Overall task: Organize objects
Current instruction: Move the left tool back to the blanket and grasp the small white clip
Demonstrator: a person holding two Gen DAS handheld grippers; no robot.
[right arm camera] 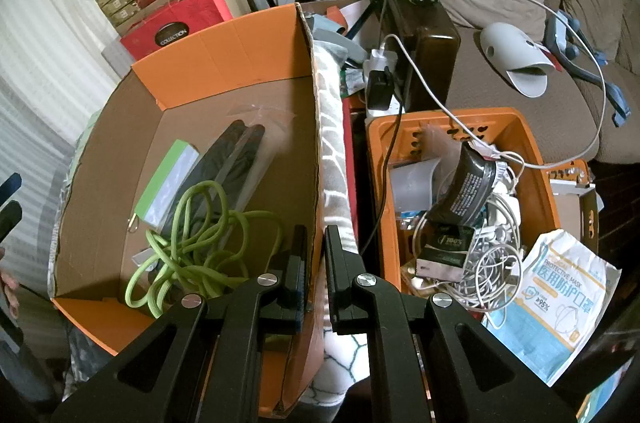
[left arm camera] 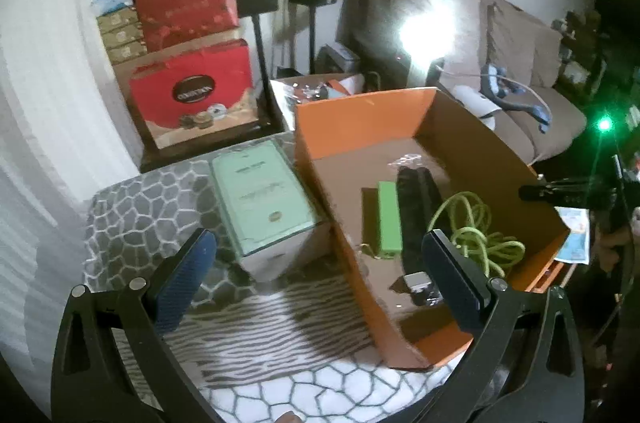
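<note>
An orange cardboard box (left arm camera: 360, 121) (right arm camera: 224, 39) stands on a patterned blanket (left arm camera: 160, 207). Inside lie a green power bank (left arm camera: 389, 219) (right arm camera: 166, 183), a black sleeve (left arm camera: 416, 207) (right arm camera: 228, 159) and a coiled green cord (left arm camera: 476, 235) (right arm camera: 188, 243). A mint-green box (left arm camera: 264, 195) lies left of it. My left gripper (left arm camera: 320, 263) is open and empty, hovering over the box's left wall. My right gripper (right arm camera: 316, 251) is shut on the orange box's right wall (right arm camera: 310, 127).
An orange plastic crate (right arm camera: 536, 159) full of cables, a black pouch (right arm camera: 468, 187) and packets stands right of the box. A mask packet (right arm camera: 560, 299) lies beside it. Red gift boxes (left arm camera: 192, 87) are stacked behind. A sofa (left arm camera: 520, 71) is at the right.
</note>
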